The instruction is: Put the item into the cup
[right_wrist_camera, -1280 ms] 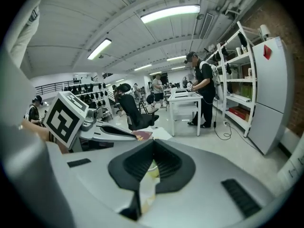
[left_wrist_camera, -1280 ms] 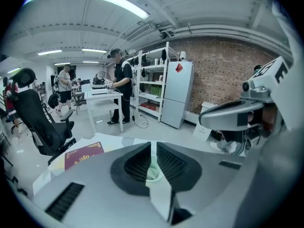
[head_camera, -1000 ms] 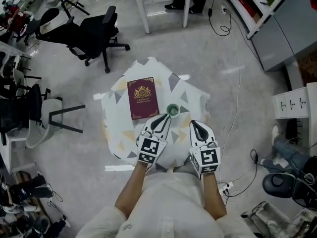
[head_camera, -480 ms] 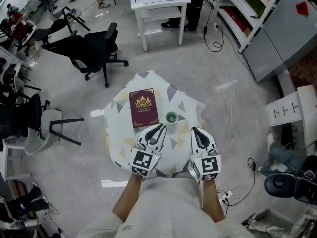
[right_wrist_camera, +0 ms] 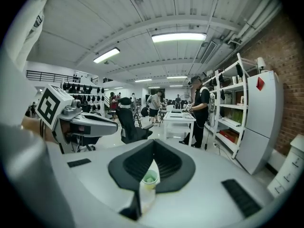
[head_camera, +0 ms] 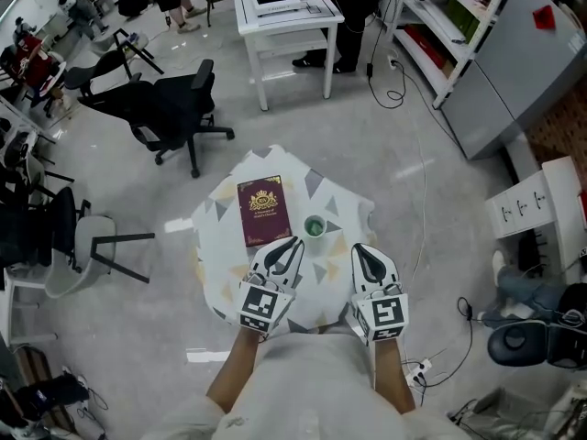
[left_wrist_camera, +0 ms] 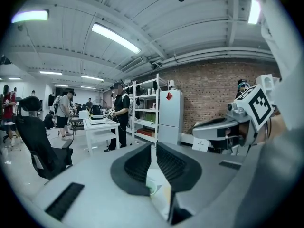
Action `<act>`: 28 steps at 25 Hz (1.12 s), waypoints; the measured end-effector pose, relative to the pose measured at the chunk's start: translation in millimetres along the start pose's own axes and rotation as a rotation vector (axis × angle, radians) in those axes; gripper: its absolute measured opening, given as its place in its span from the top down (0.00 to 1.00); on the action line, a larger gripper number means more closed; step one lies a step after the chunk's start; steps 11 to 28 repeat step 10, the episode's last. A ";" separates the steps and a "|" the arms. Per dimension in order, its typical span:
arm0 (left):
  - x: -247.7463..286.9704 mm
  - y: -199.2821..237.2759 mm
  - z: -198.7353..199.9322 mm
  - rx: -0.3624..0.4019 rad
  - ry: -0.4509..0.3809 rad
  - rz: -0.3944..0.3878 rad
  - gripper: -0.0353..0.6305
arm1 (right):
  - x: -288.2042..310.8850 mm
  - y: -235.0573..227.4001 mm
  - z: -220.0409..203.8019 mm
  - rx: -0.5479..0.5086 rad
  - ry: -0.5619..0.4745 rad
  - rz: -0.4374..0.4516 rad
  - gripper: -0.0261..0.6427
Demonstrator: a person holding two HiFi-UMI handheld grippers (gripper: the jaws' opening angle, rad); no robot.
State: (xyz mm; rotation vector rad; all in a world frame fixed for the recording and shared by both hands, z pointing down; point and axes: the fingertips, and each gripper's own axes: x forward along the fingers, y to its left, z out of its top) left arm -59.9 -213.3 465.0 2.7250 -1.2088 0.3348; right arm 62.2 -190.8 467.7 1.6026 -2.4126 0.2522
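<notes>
On the small round table (head_camera: pixel 218 246) with a triangle-patterned cloth stands a green cup (head_camera: pixel 315 226), something green showing inside it (right_wrist_camera: pixel 150 177). My left gripper (head_camera: pixel 294 242) hovers just short of the cup, to its near left, shut and holding nothing. Through the thin slit between its jaws the cup (left_wrist_camera: pixel 151 187) shows. My right gripper (head_camera: pixel 359 248) hangs at the cup's near right, also shut and empty, with its jaw tips touching. A hand's width separates each gripper from the cup.
A maroon book (head_camera: pixel 261 211) lies on the table left of the cup. A black office chair (head_camera: pixel 174 104) and a grey chair (head_camera: pixel 87 246) stand to the left. A white table (head_camera: pixel 280 12) is behind, and cables (head_camera: pixel 431 191) trail over the floor at right.
Both grippers have drawn back from the cup toward the person. The left tip, which was beside the cup, is now apart from it. The head camera has tilted up.
</notes>
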 end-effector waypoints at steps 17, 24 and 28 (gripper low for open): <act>7.5 -4.5 3.3 0.010 -0.004 -0.012 0.88 | 1.5 -7.1 -0.7 0.000 -0.003 -0.006 0.95; 7.5 -4.5 3.3 0.010 -0.004 -0.012 0.88 | 1.5 -7.1 -0.7 0.000 -0.003 -0.006 0.95; 7.5 -4.5 3.3 0.010 -0.004 -0.012 0.88 | 1.5 -7.1 -0.7 0.000 -0.003 -0.006 0.95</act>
